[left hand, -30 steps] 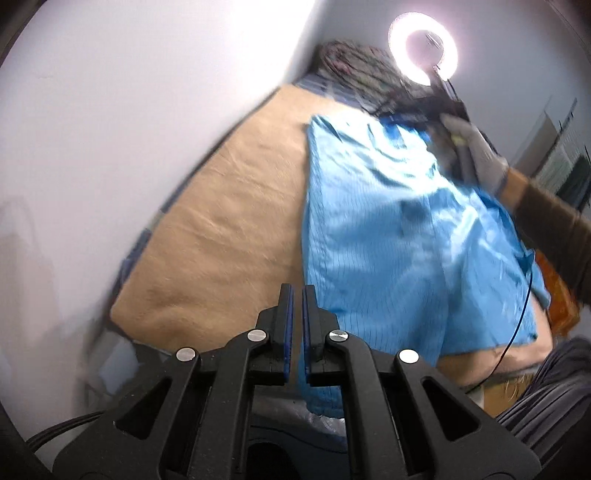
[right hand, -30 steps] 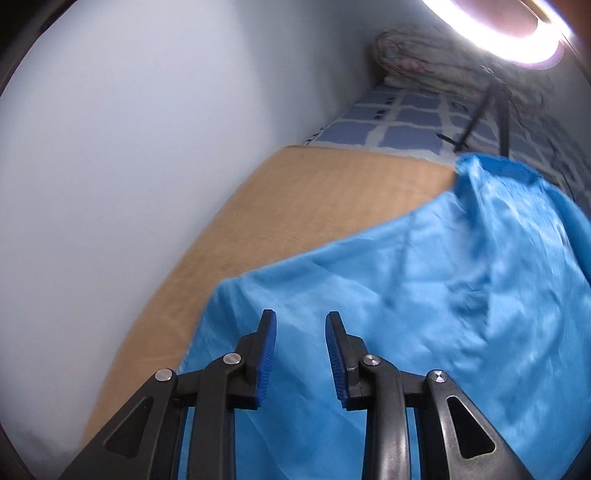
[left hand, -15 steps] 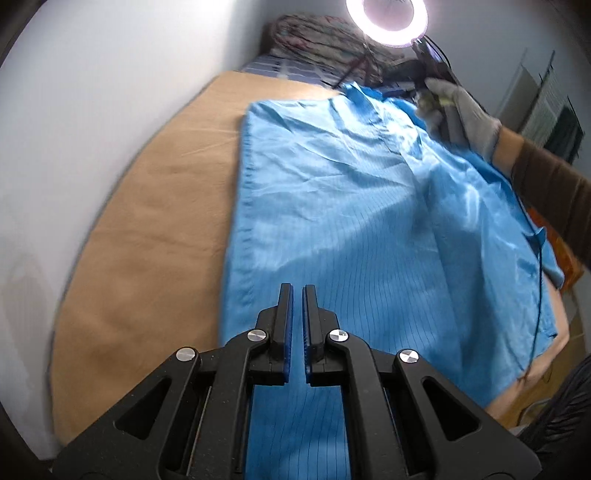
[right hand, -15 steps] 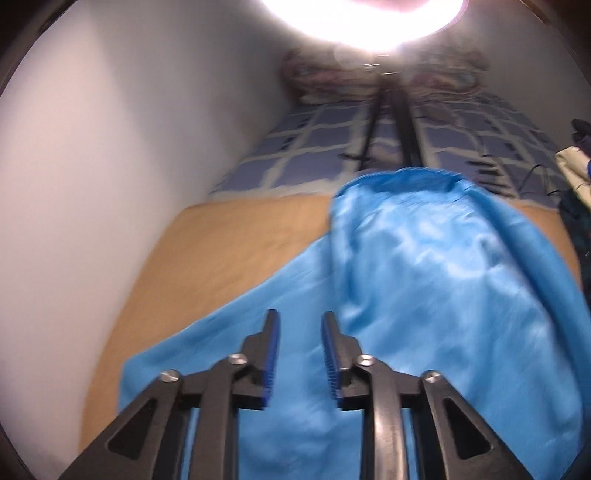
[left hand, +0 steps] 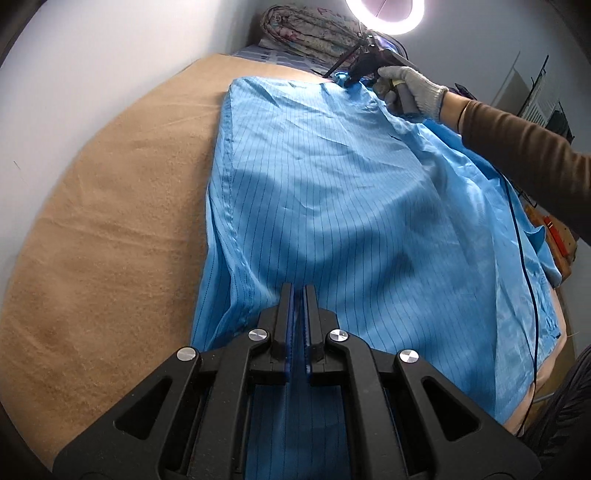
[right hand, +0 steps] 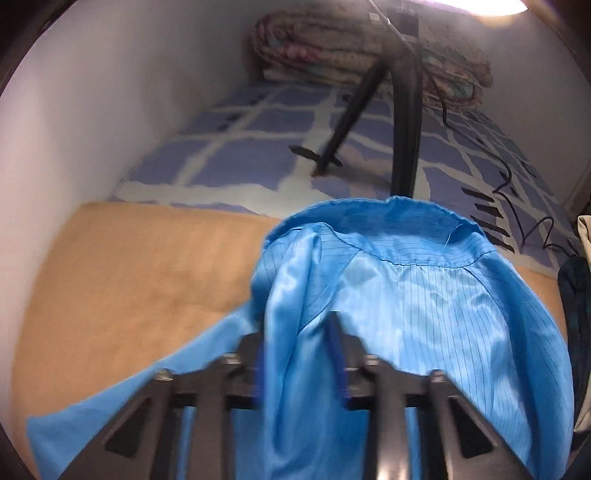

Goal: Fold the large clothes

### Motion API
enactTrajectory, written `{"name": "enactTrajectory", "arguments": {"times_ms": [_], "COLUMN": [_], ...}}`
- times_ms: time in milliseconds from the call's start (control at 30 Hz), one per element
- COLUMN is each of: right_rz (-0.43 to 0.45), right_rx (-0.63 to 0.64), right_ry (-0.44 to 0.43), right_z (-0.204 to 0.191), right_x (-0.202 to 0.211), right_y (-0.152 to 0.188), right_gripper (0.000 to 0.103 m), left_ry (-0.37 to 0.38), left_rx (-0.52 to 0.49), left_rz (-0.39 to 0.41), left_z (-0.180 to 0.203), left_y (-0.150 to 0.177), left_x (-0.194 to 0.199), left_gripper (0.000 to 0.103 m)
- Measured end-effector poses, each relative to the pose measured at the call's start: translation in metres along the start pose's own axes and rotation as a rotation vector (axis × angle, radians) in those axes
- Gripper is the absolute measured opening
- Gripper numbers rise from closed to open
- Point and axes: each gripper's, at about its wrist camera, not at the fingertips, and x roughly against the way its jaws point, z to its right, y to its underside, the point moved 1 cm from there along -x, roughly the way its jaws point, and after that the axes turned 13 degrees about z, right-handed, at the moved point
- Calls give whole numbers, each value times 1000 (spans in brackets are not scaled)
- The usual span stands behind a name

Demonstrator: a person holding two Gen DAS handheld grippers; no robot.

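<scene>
A large blue pinstriped garment (left hand: 351,221) lies spread on a tan blanket (left hand: 110,240). My left gripper (left hand: 298,291) is shut at the garment's near edge, and folds run up into its tips. At the far end a gloved hand (left hand: 413,88) holds my right gripper (left hand: 349,79) at the collar. In the right wrist view the collar (right hand: 406,221) stands up just ahead of my right gripper (right hand: 299,347). Its jaws are closing with a fold of blue cloth (right hand: 291,314) between them. The pads still look apart.
A white wall runs along the left. Beyond the blanket (right hand: 129,266) lie a blue checked sheet (right hand: 240,147), black tripod legs (right hand: 406,129) under a ring light (left hand: 384,14), and a rolled quilt (right hand: 332,48). A thin black cable (left hand: 524,277) trails over the garment's right side.
The left gripper has moved from the blanket's near corner to over the garment, still shut. The right gripper has travelled to the collar, and cloth now sits between its jaws.
</scene>
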Motion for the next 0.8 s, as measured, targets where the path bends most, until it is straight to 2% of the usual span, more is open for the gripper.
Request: {"name": "enactTrajectory", "arguments": {"times_ms": [33,100,167,233,267,367,533,600,667,733,800], "right_rz": [14,53,105,113,106,77,104,139,154,143,103], "right_rx": [-78,-275,-574,-763,-776,-662,-428,-379,-331,-258,-174], "right_ry": [-65,-220,-418,-510,-474,-368,-231,-247,-314,-389,-432], "right_z": [10,35,74,100,108,112,92,81,69,48,26], "right_x": [1,8,6,-5,-8,-9,18,39,66,91,114], "right_y": [-2,-4,4,18,22,25,9,3,-1,5,22], "right_gripper": [8,6,6,4,3,2,6,10,18,28,30], "left_ry": [0,-4,-11,-10,-8,-6,-6,-5,0,-4,-29], "left_rx": [1,0,-5,-4,-3,0,0,1,7,9,10], "left_rz": [1,5,8,8,9,11,14,13,13,10,11], "left_z": [0,1,2,3,2,2,1,1,0,1,2], "left_y": [0,0,0,1,1,1,0,0,0,-1,-3], "left_x": [0,-1,0,0,0,-1,-2,-2,-1,1,9], "left_gripper": [2,2,2,2,2,2,2,2,2,2,2]}}
